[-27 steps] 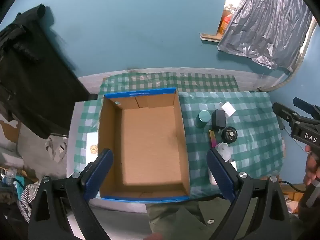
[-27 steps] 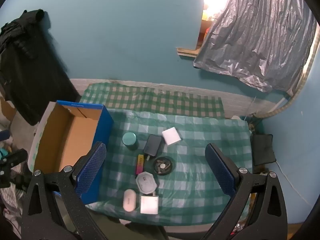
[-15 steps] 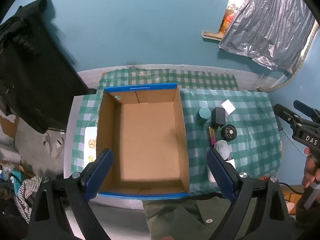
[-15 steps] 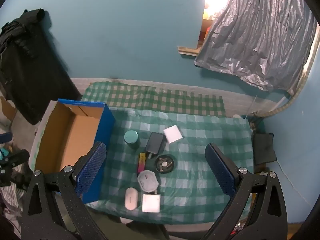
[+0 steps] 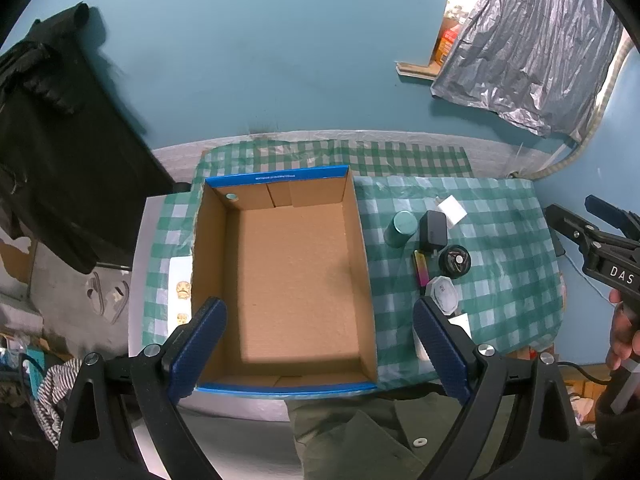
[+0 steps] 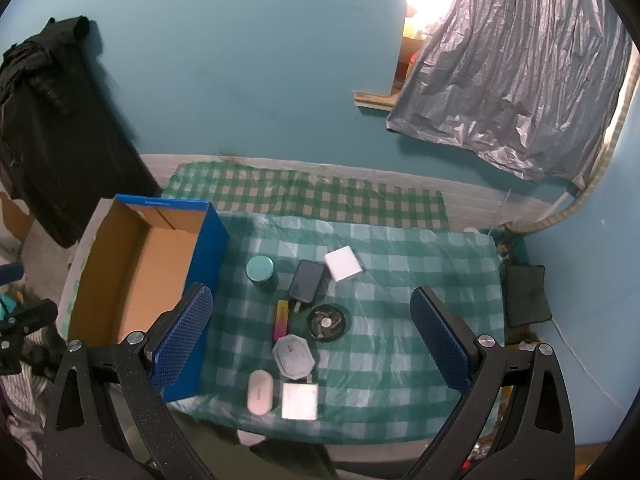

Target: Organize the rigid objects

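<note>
An empty blue cardboard box [image 5: 280,276] [image 6: 132,268] stands on the left of a green checked table [image 6: 400,340]. To its right lie a teal can [image 6: 260,270], a black charger [image 6: 306,282], a white block [image 6: 343,264], a pink-yellow lighter [image 6: 281,320], a black round tin [image 6: 329,323], a white octagonal case [image 6: 293,356], a white oval case [image 6: 260,392] and a white square box [image 6: 300,401]. My left gripper [image 5: 318,352] is open high above the box. My right gripper [image 6: 310,340] is open high above the objects.
Black clothes [image 5: 52,152] hang on the teal wall at left. A silver sheet [image 6: 512,92] hangs at the right. A black pad [image 6: 526,300] lies past the table's right edge. The right gripper also shows in the left wrist view [image 5: 596,244].
Both grippers have risen slightly and tilted; the box and objects sit a little lower in view. Nothing on the table has moved.
</note>
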`<state>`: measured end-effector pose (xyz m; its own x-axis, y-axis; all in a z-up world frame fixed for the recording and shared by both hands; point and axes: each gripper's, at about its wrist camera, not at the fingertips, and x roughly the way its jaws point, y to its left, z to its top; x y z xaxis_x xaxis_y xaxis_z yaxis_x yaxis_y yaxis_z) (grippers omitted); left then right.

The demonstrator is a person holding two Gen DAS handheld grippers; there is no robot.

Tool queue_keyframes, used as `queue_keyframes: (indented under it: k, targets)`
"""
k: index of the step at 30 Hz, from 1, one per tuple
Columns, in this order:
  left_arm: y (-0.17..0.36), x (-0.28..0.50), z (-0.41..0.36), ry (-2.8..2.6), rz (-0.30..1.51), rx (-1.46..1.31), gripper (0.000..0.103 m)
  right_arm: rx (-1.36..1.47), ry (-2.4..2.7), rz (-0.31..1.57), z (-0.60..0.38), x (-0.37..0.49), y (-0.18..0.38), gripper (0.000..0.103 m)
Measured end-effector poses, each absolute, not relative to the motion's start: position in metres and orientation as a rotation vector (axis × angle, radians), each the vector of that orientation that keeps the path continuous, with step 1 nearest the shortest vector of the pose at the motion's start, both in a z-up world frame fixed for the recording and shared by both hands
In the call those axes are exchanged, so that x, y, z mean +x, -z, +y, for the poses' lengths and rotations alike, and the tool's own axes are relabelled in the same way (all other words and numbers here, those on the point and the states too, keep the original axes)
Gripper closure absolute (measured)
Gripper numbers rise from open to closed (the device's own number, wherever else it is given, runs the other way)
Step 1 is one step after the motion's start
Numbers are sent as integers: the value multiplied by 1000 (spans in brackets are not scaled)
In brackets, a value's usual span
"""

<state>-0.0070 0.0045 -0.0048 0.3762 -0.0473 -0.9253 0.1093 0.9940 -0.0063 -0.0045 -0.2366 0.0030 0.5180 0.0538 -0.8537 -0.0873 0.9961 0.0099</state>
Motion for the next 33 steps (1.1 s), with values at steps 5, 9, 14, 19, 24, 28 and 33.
queue_keyframes:
  k: [5, 9, 14, 19, 24, 28, 33]
  targets:
    - [5, -7, 5, 100, 1181, 62, 8, -38, -88, 1021, -237, -4, -3, 3]
    - [5, -7, 5, 100, 1181, 58, 8, -39, -89, 1020, -237, -6, -4, 3]
    - [5, -8, 5, 99, 1178, 57, 8, -39, -87, 1019, -236, -7, -4, 3]
    - [4, -8, 8, 100, 1179, 57, 8, -38, -85, 1018, -236, -7, -5, 3]
    - [5, -8, 9, 100, 1176, 55, 8, -41, -88, 1018, -236, -6, -5, 3]
    - [6, -7, 12, 101, 1176, 60, 8, -36, -85, 1018, -237, -6, -6, 3]
    - [5, -5, 12, 100, 1176, 60, 8, -41, -87, 1019, -237, -5, -6, 3]
